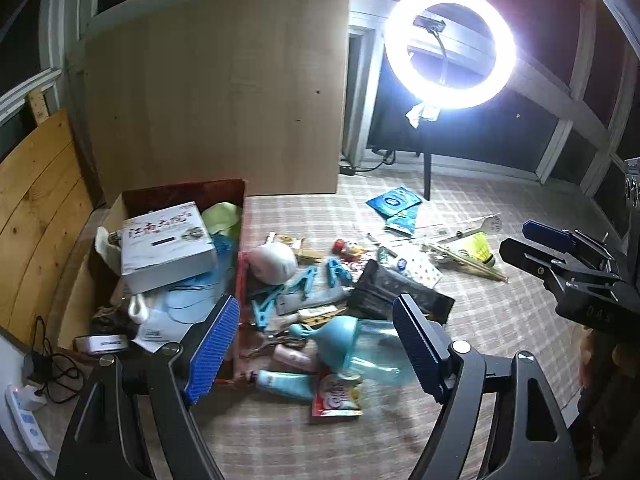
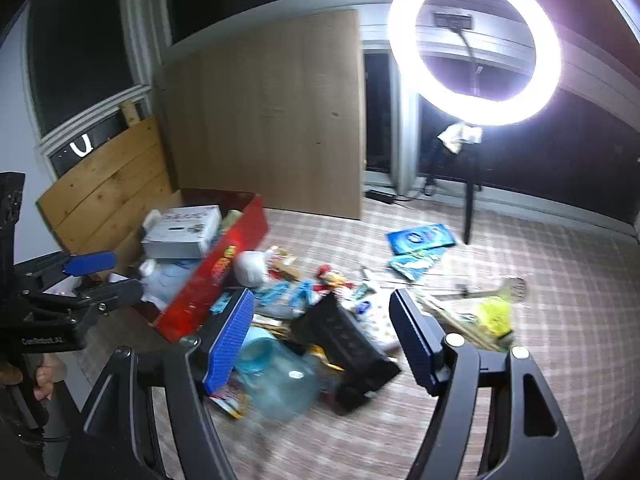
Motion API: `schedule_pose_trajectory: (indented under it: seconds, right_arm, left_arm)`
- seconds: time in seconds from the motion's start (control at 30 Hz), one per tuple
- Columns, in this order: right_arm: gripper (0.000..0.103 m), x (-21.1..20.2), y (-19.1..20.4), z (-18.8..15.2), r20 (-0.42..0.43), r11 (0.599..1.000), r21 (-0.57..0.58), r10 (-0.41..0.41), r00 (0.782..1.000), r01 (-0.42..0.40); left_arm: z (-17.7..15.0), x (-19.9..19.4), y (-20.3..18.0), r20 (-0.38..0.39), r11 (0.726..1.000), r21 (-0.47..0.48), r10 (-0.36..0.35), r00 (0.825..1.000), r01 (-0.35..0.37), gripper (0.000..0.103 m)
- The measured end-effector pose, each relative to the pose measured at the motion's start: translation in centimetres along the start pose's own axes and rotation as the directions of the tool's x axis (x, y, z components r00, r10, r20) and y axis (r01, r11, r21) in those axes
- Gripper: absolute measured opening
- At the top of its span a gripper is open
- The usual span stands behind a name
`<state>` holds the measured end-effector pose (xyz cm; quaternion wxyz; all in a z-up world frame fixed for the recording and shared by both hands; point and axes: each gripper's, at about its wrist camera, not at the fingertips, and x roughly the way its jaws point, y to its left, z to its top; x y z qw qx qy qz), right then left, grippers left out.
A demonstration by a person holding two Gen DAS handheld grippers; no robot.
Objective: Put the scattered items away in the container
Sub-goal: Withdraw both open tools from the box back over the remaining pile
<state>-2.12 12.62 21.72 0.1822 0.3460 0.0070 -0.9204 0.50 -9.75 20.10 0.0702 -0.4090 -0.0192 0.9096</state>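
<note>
Many small items lie scattered on the checked cloth (image 1: 500, 320) in front of me. My left gripper (image 1: 316, 348) hangs above them with its blue-padded fingers (image 1: 212, 348) wide apart and nothing between them. My right gripper (image 2: 324, 344) is also spread open and empty.

Under the left gripper I see a clear bluish plastic bottle (image 1: 380, 354) lying on its side, with a light blue funnel-shaped piece (image 1: 334, 338) at its mouth. Near it are a pale blue tube (image 1: 286, 384) and a red and white snack packet (image 1: 338, 400). A black rectangular pouch (image 1: 394, 294) lies a little farther, and beside it several light blue plastic clothes pegs (image 1: 304, 280) and a white round bundle (image 1: 274, 262).

The open cardboard box with a red side (image 1: 240, 280) stands at the left of the pile, touching the cloth edge. Inside it already lie a white printed carton (image 1: 166, 246) and some blue mesh material (I cannot tell what it is).

Behind, a bright ring lamp (image 1: 450, 46) stands on a stand, and a flat blue packet (image 1: 394, 202) lies near its foot.
</note>
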Motion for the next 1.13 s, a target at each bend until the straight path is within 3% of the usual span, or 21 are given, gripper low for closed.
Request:
schedule_pose_trajectory:
  seconds: [0.17,0.47,0.7,0.8,0.93,1.13]
  right_arm:
    - [0.069,-0.7,-2.6,-0.3,0.003,1.000,0.010,-0.020,1.000,0.020]
    - [0.069,-1.0,-6.0,-0.8,0.003,0.999,0.023,-0.035,0.999,0.035]
    - [0.069,-1.0,-8.7,-2.5,-0.019,0.997,0.058,-0.058,0.998,0.059]
    - [0.069,-1.0,-10.0,-4.1,-0.043,0.994,0.072,-0.073,0.996,0.076]
    - [0.069,-0.8,-12.1,-5.9,-0.088,0.988,0.114,-0.092,0.992,0.102]
    - [0.069,-1.1,-14.2,-6.8,-0.109,0.976,0.162,-0.131,0.985,0.147]
  left_arm:
    - [0.3,0.9,-2.0,-0.011,0.999,-0.007,-0.033,0.999,0.033,0.077]
    - [0.7,2.8,-6.4,-0.019,1.000,-0.009,-0.013,1.000,0.013,0.080]
    - [-0.9,4.9,-9.4,-0.085,1.000,-0.011,-0.011,0.996,0.010,0.085]
    - [-1.6,5.3,-10.3,-0.108,1.000,0.005,-0.002,0.994,0.003,0.088]
    - [-2.1,5.6,-10.9,-0.119,1.000,0.018,0.011,0.993,-0.009,0.098]
    - [-2.0,5.3,-11.0,-0.095,1.000,0.019,-0.012,0.995,0.014,0.098]
